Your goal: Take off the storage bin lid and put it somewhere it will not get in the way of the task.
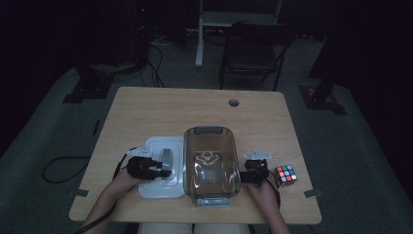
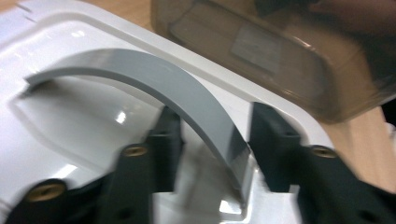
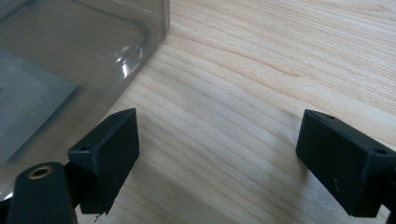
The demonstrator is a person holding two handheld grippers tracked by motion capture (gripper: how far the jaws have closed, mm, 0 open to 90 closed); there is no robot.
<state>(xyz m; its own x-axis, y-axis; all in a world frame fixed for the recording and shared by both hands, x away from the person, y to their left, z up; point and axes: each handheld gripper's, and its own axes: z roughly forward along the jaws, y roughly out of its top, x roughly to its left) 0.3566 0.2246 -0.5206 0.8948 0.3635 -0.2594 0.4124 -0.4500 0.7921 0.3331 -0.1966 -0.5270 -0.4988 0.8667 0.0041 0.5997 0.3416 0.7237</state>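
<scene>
Straddling the grey arched handle (image 2: 154, 79) of the white lid (image 1: 151, 187), which lies on the surface just left of the clear bin (image 1: 211, 165), our left gripper (image 2: 210, 135) stands apart, and we judge that light, stiff, slick plastic best pinched at the handle's crown.

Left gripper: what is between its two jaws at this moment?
In the left gripper view, the grey handle of the white lid stands between the jaws of the left gripper, with small gaps either side.
</scene>
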